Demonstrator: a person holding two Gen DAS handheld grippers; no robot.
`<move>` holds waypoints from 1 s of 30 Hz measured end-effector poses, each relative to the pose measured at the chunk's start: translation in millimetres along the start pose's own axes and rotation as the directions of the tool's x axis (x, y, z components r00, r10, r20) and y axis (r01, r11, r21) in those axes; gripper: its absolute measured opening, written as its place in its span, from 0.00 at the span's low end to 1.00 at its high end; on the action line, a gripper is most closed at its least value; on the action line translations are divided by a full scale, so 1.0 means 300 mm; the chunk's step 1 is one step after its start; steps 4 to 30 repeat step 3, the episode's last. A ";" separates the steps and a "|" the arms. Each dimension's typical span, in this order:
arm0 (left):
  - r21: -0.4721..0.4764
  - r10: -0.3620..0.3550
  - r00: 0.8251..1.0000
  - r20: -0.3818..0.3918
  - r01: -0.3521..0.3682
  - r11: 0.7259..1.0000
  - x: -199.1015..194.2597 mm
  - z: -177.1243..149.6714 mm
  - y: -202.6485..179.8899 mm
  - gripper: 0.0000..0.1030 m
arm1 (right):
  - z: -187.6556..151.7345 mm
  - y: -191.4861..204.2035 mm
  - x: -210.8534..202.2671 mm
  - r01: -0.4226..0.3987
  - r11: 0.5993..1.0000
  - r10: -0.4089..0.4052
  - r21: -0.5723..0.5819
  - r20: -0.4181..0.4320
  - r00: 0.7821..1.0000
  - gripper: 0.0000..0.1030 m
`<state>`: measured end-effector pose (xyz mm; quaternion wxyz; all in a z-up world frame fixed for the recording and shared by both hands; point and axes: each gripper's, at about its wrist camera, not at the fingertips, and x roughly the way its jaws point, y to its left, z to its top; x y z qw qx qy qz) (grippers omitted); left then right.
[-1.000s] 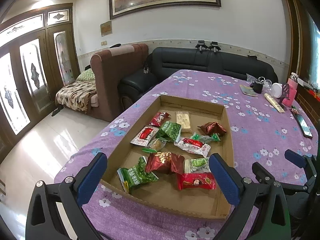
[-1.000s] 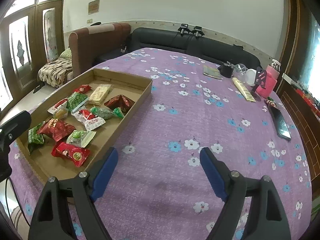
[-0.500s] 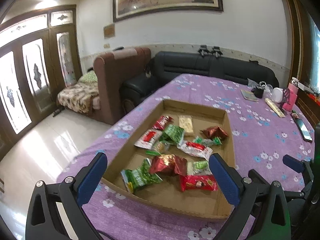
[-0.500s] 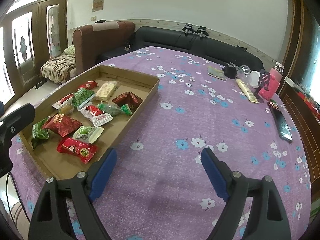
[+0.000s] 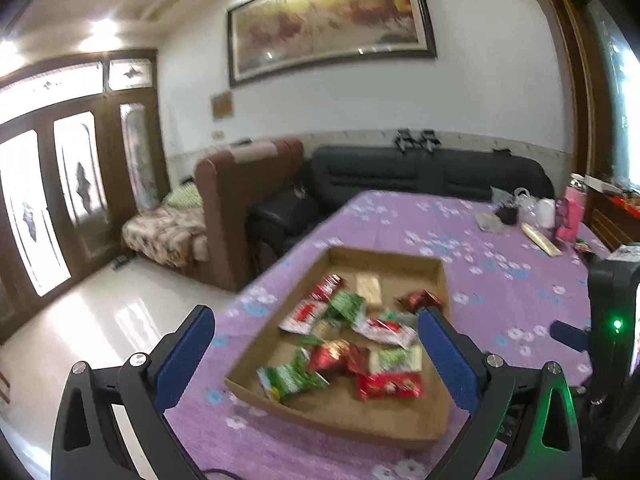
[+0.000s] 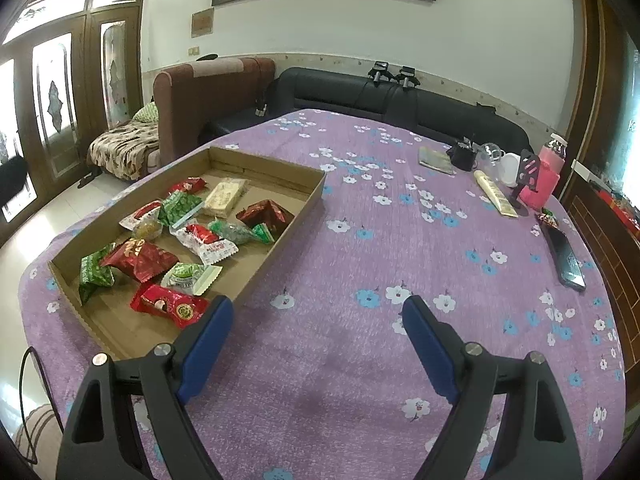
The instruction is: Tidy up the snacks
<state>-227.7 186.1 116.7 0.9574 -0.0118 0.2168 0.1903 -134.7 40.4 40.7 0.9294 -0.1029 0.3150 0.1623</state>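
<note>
both my grippers, left gripper and right gripper, hang wide and empty. snacks sit in the cardboard tray, ahead-left of my right fingers. next, i'd reach in for one.

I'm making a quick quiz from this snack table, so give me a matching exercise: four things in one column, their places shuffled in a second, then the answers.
Things:
1. pale yellow bar
2. black phone
3. pink bottle
4. red packet

Places:
A. near end of the cardboard tray
B. far end of the tray
C. flat by the table's right edge
D. upright at the far right corner

Pairs: 1-B, 2-C, 3-D, 4-A
</note>
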 end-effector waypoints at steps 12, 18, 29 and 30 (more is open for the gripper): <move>0.029 -0.033 0.998 -0.044 0.034 0.999 0.010 0.015 -0.045 0.99 | 0.006 -0.031 0.007 -0.009 1.000 0.010 0.015 -0.022 1.000 0.84; 0.029 -0.033 0.998 -0.044 0.034 0.999 0.010 0.015 -0.045 0.99 | 0.006 -0.031 0.007 -0.009 1.000 0.010 0.015 -0.022 1.000 0.84; 0.029 -0.033 0.998 -0.044 0.034 0.999 0.010 0.015 -0.045 0.99 | 0.006 -0.031 0.007 -0.009 1.000 0.010 0.015 -0.022 1.000 0.84; 0.029 -0.033 0.998 -0.044 0.034 0.999 0.010 0.015 -0.045 0.99 | 0.006 -0.031 0.007 -0.009 1.000 0.010 0.015 -0.022 1.000 0.84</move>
